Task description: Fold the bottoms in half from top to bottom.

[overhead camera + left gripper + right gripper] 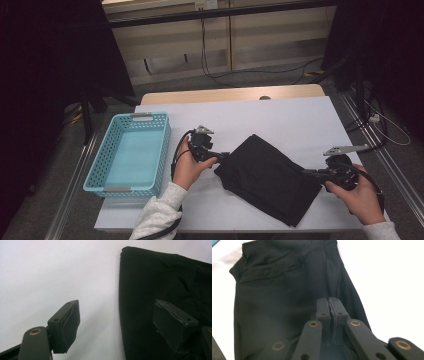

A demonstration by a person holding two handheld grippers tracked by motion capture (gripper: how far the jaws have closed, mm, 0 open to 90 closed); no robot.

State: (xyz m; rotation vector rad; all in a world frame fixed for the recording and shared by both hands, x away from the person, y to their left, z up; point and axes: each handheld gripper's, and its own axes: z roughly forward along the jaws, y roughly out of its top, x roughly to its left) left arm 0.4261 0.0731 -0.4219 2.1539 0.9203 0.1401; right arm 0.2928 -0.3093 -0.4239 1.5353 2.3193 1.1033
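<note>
Nearest the high camera, the person's two hands come in from the bottom edge, each holding a black two-jaw gripper over a white table cover (280, 112). Between them lies a folded black cloth garment (267, 175), set aslant on the cover. At its left corner, the left gripper (223, 156) points toward the cloth, and at the cloth's right edge the right gripper (307, 172) reaches in. A light blue perforated plastic basket (100, 165) stands on the left side of the table, well apart from the garment. From the left gripper view, the left gripper (120, 323) has its jaws spread wide: one pad (66, 325) hangs over bare white cover, the other (172, 323) over the black garment (160, 277), so the cloth's edge runs up between them, and neither pad presses on it. From the right gripper view, the right gripper (329, 308) has its two pads drawn together tip to tip, over the near part of the garment (282, 295); whether a fold of cloth is pinched between them cannot be told, since the pads and the cloth are equally dark.
</note>
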